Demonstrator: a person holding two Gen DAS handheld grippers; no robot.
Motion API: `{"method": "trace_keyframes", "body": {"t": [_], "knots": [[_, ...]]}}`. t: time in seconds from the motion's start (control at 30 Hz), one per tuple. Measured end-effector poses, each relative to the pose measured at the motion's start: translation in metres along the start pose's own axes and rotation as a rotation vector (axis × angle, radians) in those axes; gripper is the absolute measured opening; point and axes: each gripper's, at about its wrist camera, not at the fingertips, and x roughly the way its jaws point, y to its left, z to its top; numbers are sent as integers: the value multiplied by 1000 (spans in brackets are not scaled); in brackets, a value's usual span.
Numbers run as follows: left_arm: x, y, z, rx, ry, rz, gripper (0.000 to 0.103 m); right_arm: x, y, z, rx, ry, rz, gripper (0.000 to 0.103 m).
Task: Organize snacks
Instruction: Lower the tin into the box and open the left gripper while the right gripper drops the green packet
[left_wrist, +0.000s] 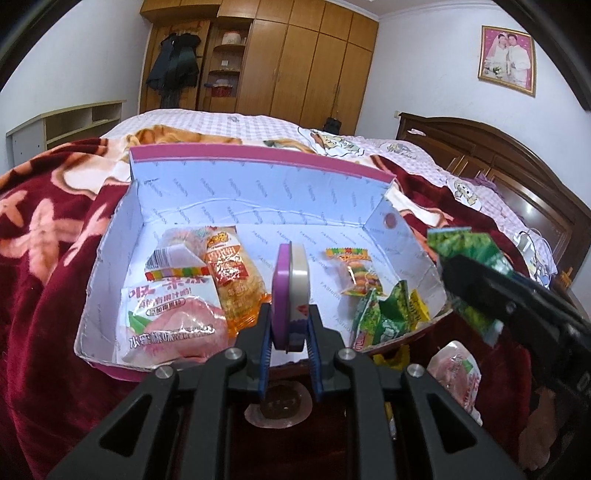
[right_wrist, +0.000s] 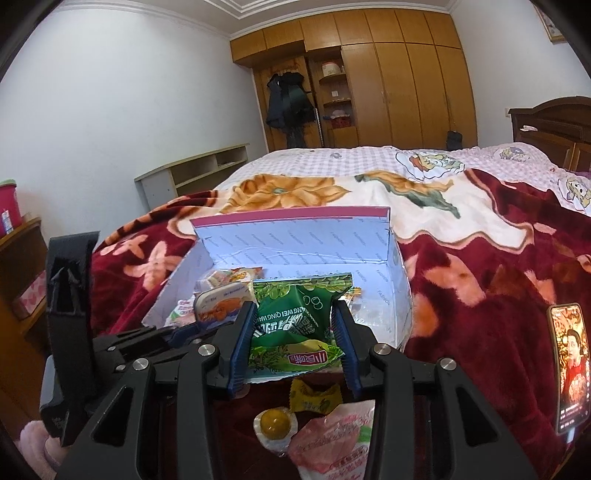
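Observation:
An open cardboard box (left_wrist: 258, 192) with a white inside and pink rim lies on the red blanket. In it are a pink peach jelly packet (left_wrist: 170, 317), an orange cracker packet (left_wrist: 232, 277), a burger gummy (left_wrist: 354, 273) and green packets (left_wrist: 384, 314). My left gripper (left_wrist: 290, 310) is shut on a small purple-and-white tin (left_wrist: 291, 277), held on edge above the box's near wall. My right gripper (right_wrist: 294, 308) is shut on a green snack packet (right_wrist: 295, 321), just over the box's near right corner. The left gripper (right_wrist: 199, 328) with its tin (right_wrist: 221, 302) sits close on the left.
Loose on the blanket in front of the box lie a fried-egg gummy (right_wrist: 275, 422), a yellow candy (right_wrist: 314, 395) and a pink packet (right_wrist: 332, 443). A lit phone (right_wrist: 569, 365) rests on the blanket at right. The bed stretches behind; wardrobe and headboard stand far back.

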Motion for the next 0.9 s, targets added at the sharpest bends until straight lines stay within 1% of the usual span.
{"method": "trace_keyframes", "body": {"t": [0.2, 0.47, 0.67, 0.9], "knots": [[3, 1, -3, -3, 3, 1, 18, 17, -7, 10, -6, 10, -22, 43], [2, 0, -5, -5, -4, -3, 18, 45, -20, 18, 1, 64, -40, 43], [0, -2, -6, -4, -9, 4, 18, 61, -27, 25, 13, 73, -47, 43], [-2, -3, -8, 0, -10, 9, 18, 84, -37, 30, 28, 108, -57, 43]]}}
